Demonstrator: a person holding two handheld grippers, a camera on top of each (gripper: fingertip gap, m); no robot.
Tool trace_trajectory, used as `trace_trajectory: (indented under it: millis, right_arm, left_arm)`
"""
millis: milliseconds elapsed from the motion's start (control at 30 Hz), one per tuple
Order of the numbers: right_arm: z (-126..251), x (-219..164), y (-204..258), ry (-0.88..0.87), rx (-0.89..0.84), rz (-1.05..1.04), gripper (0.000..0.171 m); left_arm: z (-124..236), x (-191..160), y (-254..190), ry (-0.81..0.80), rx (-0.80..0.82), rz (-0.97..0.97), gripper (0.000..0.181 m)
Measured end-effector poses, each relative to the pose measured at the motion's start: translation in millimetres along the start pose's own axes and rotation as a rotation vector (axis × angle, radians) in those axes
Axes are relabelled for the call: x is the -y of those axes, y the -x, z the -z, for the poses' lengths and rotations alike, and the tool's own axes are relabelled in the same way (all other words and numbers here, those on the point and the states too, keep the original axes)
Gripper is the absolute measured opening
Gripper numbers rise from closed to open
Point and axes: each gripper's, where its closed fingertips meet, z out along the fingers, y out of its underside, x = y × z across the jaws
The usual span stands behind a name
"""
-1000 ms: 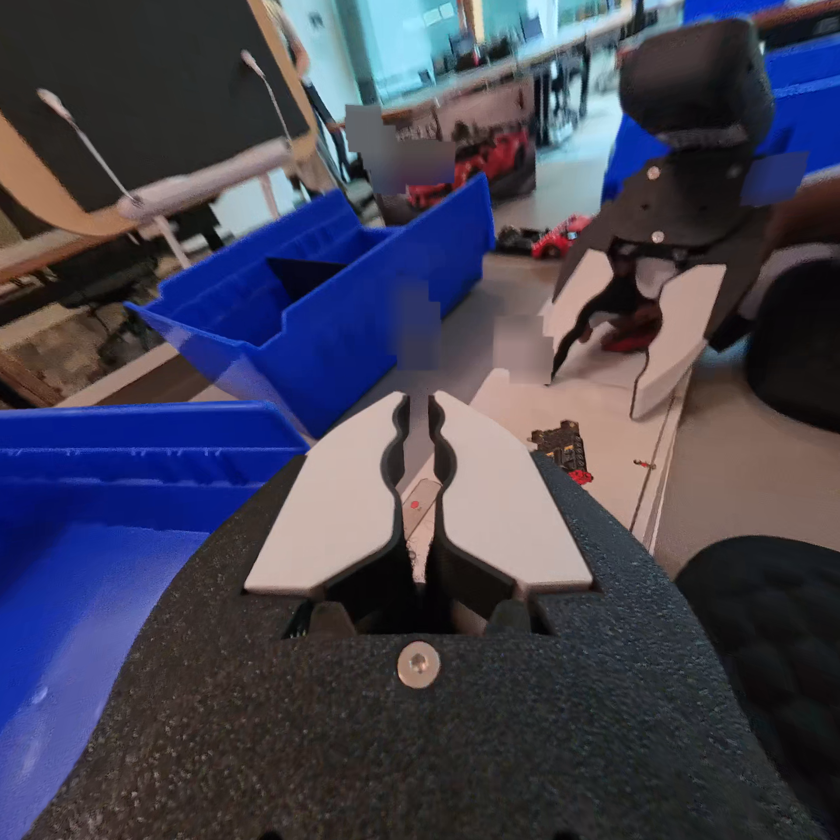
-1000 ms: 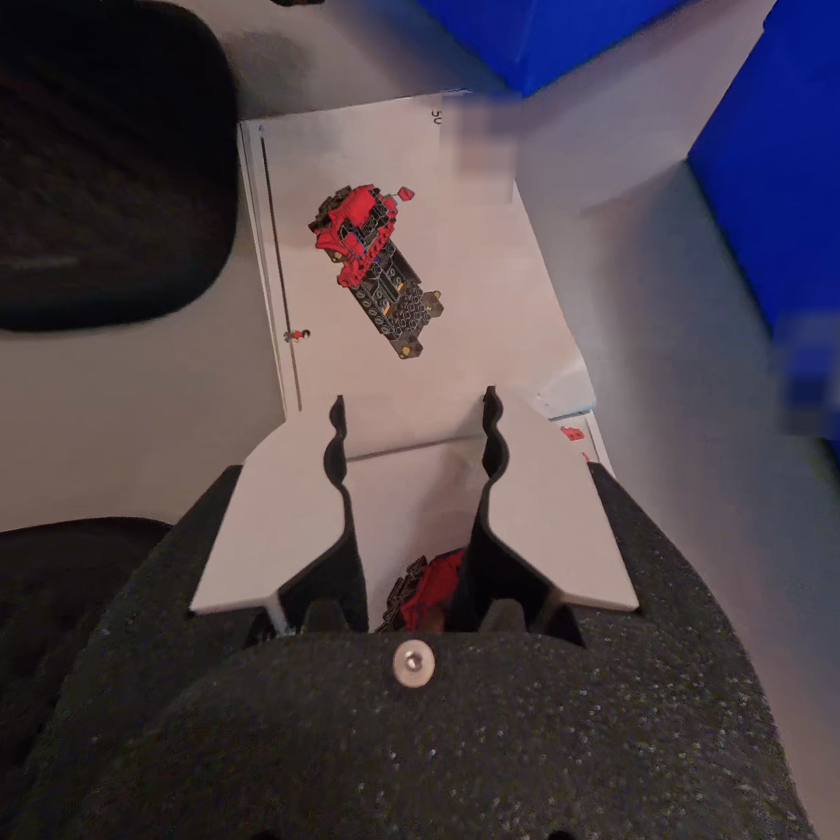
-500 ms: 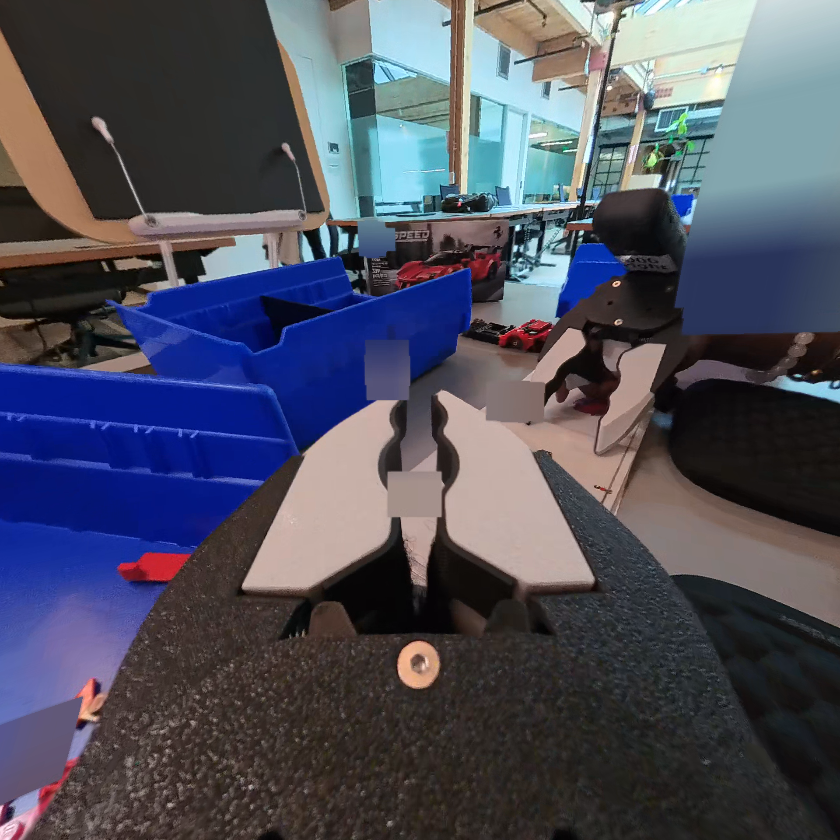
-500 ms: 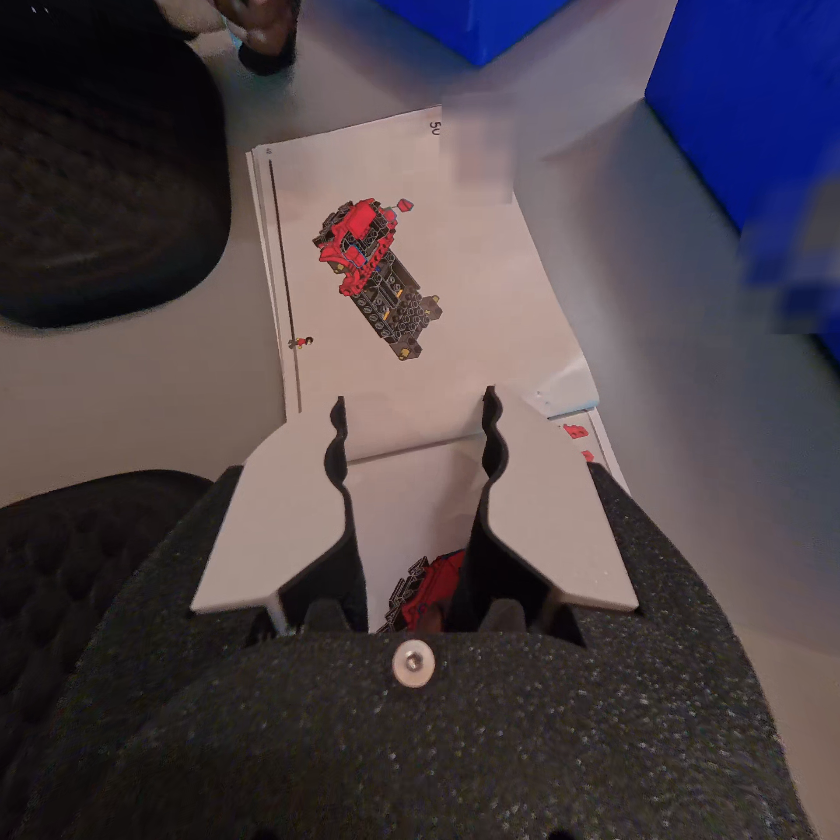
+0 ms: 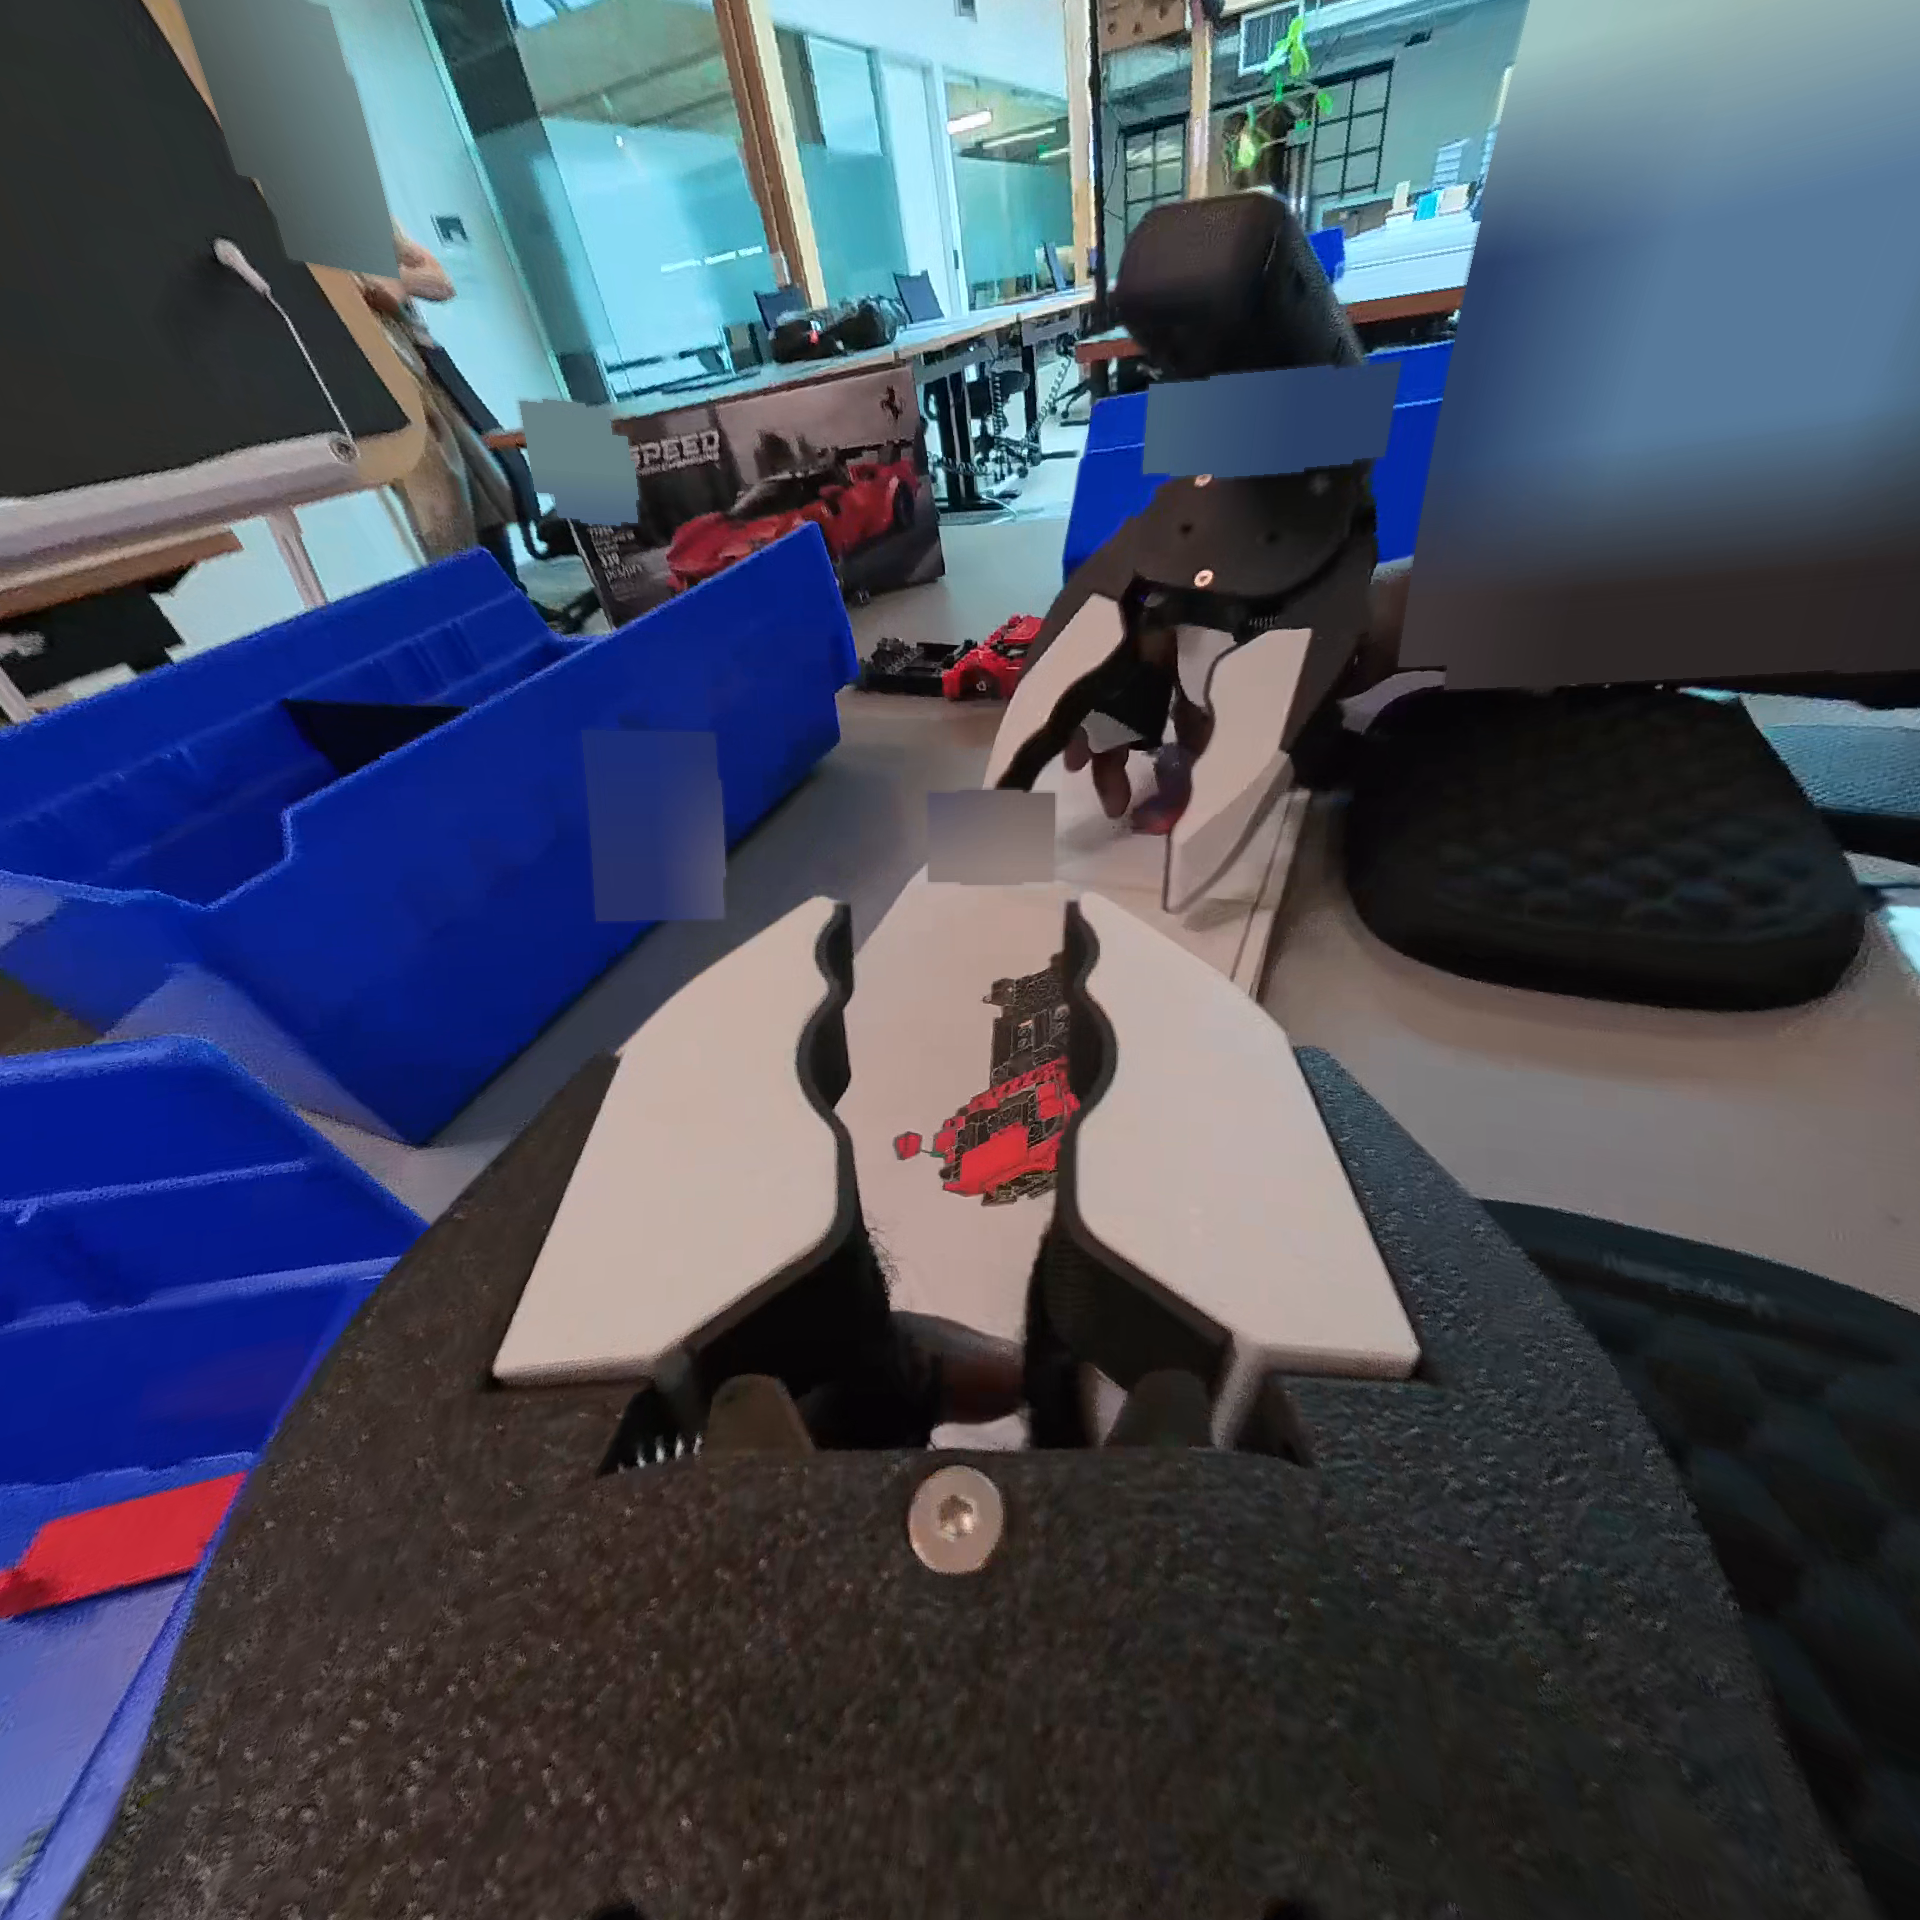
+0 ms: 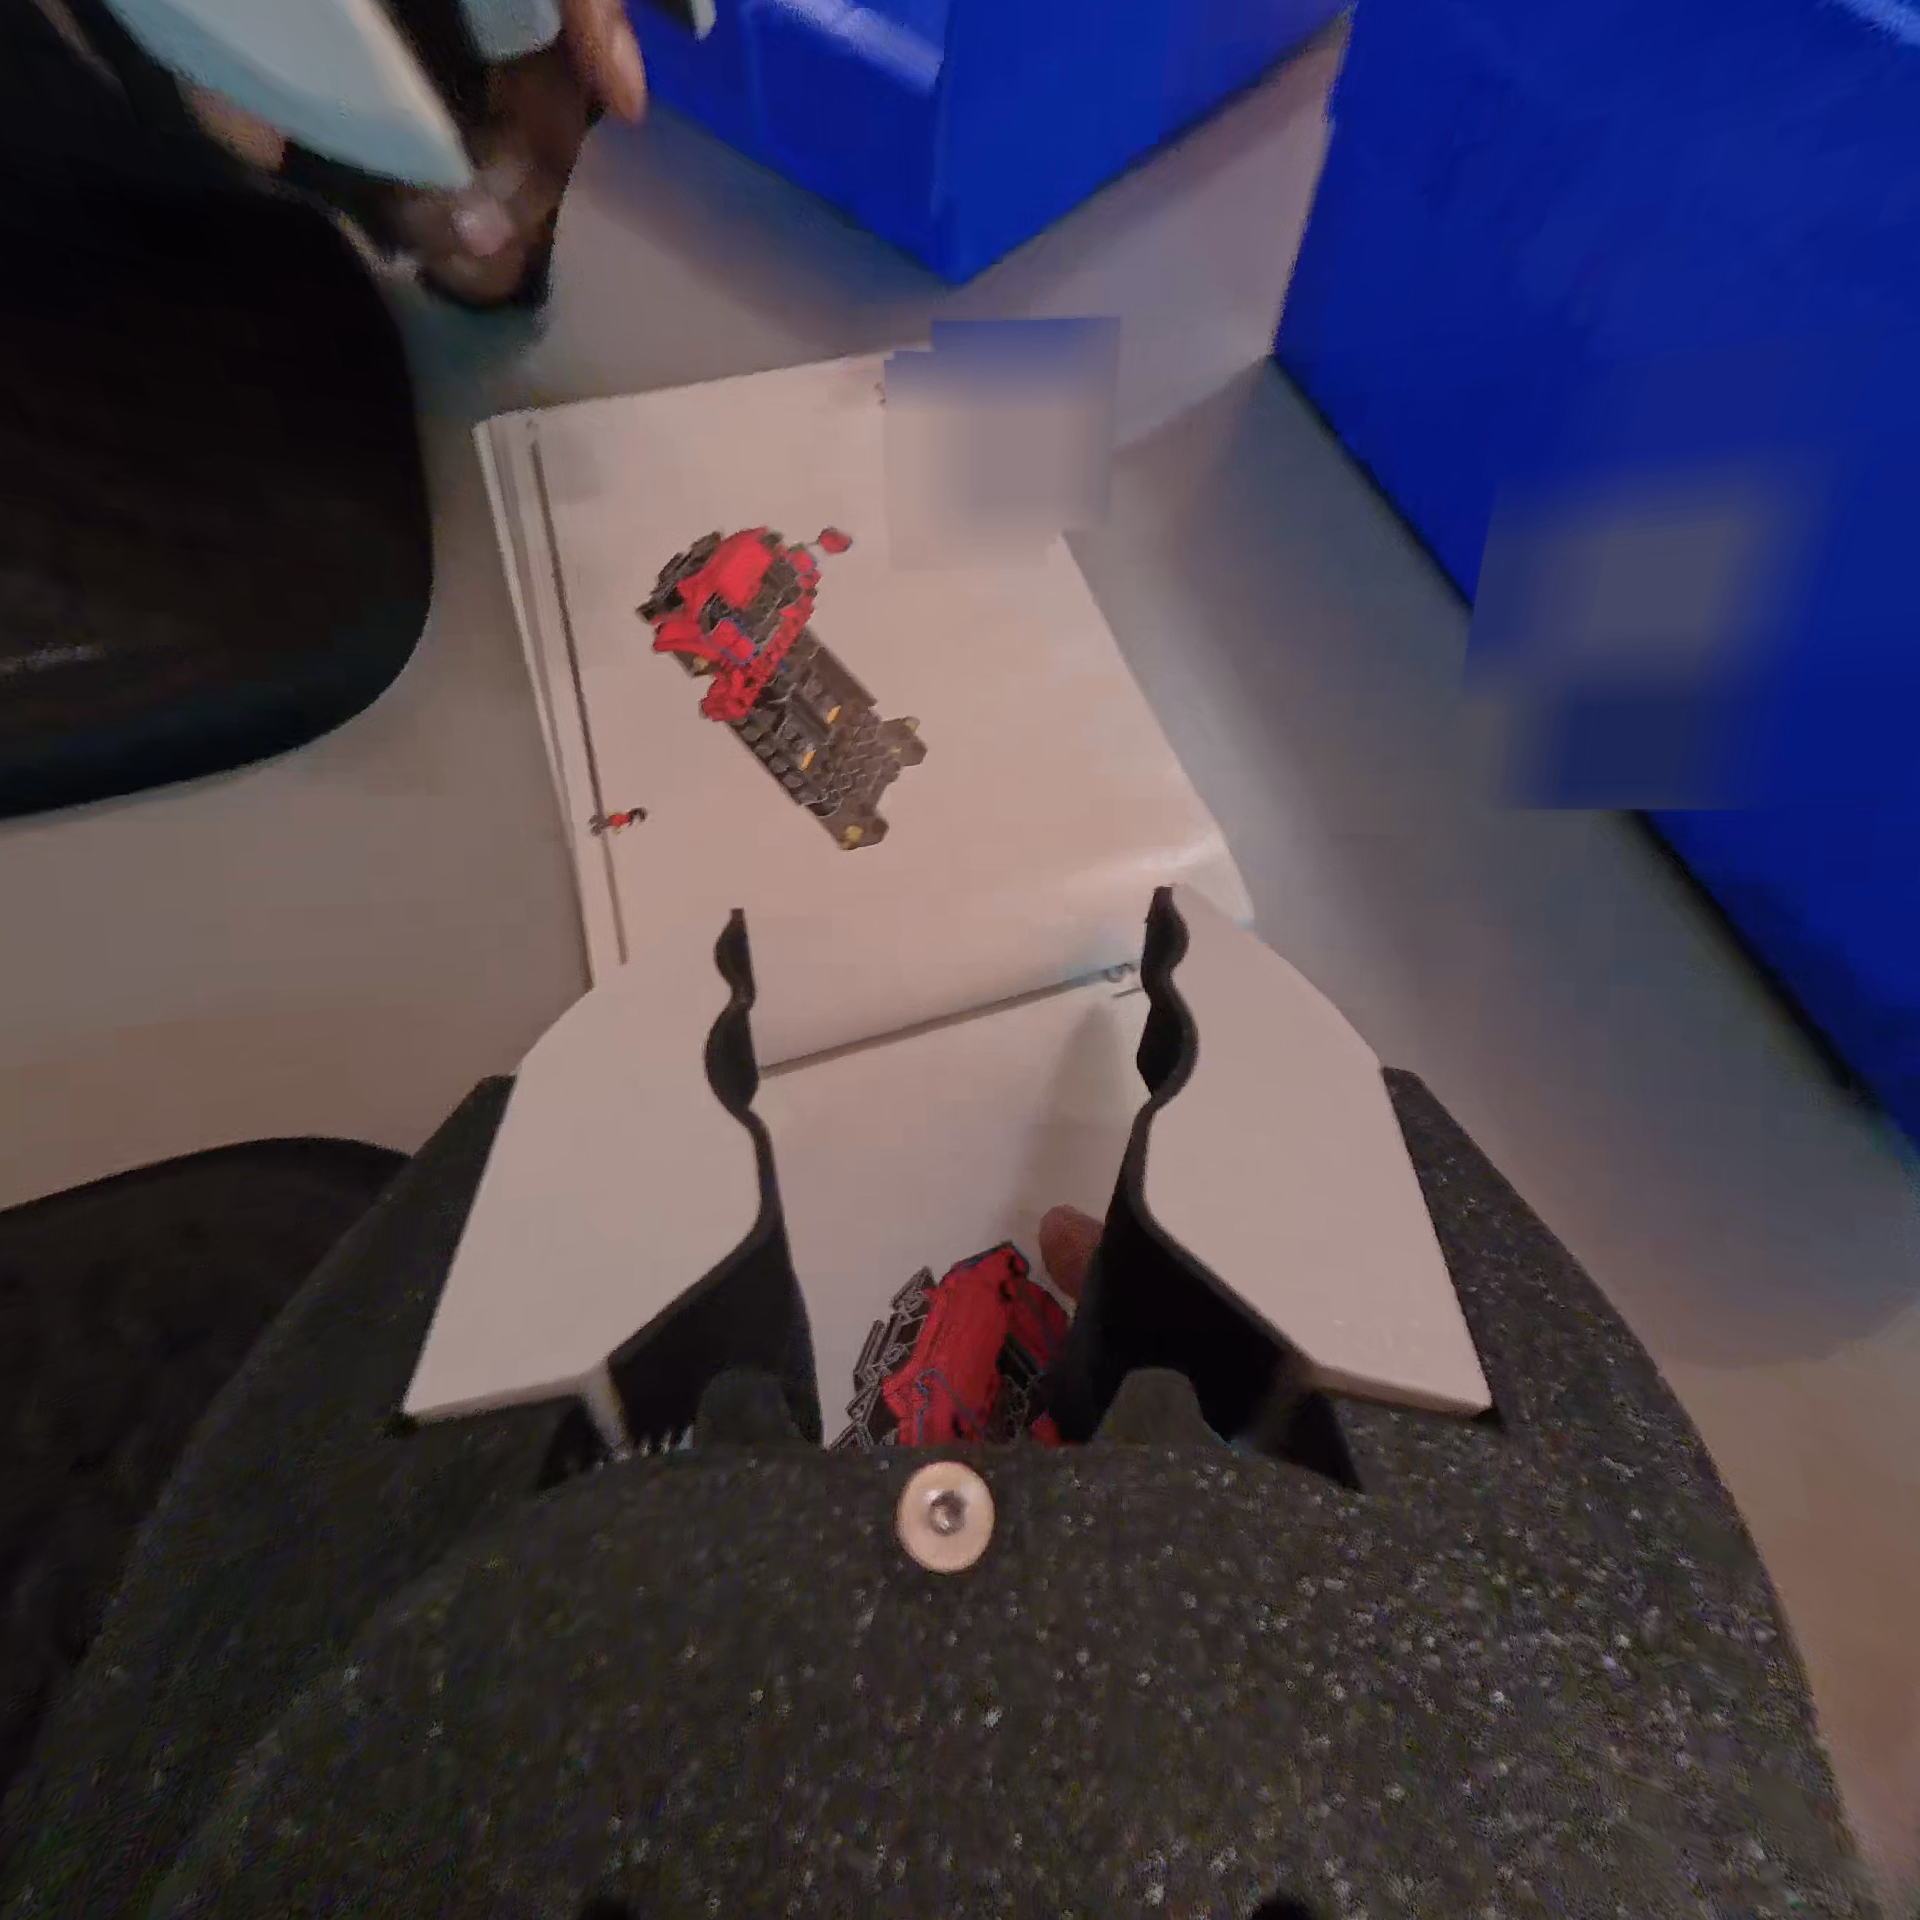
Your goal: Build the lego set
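Grey tabletop ran under everything I could see, and on its left side stood two blue plastic bins: a long one farther out and a nearer one with a flat red piece lying in it. A black padded mat lay to the right of the white instruction booklet, and a second dark mat showed in my right wrist view just beside the booklet's left edge. At the far end of the table stood the set's box, printed with a red car.

My left gripper hung low over the open booklet with its two tongs spread apart and nothing between them; through the gap I saw the printed drawing of the red and black model. My right gripper also had its tongs spread wide, empty at the tips, pointed down at the same page. In the left wrist view it stood over the booklet's far end.

The partly built red and black lego car sat on the table beyond the booklet, well apart from both grippers. Low between the right tongs showed a red and black model on the booklet, whether printed or real bricks I could not tell, with a fingertip just beside it.
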Motion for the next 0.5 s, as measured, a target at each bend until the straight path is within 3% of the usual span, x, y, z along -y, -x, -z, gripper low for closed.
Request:
trace_trajectory:
  millis: [100, 233, 400, 500]
  right_arm:
    - [3.4, 1.8, -6.5, -0.022, -0.057, -0.042, 0.075]
    - [-1.9, -13.9, -28.1, 0.095, -0.210, -0.133, 0.088]
    - [-5.1, -14.6, -32.2, 0.112, -0.252, -0.186, 0.091]
    - [-3.4, -14.5, -33.8, 0.107, -0.278, -0.181, 0.094]
  left_arm:
    - [-7.0, -3.6, -0.6, 0.040, -0.012, 0.065, 0.044]
    - [-19.1, -14.6, 15.4, 0.191, 0.085, 0.122, 0.053]
    - [-41.7, -6.7, 2.7, 0.316, 0.035, 0.106, 0.092]
    - [-51.5, -6.0, -3.5, 0.314, 0.039, 0.035, 0.095]
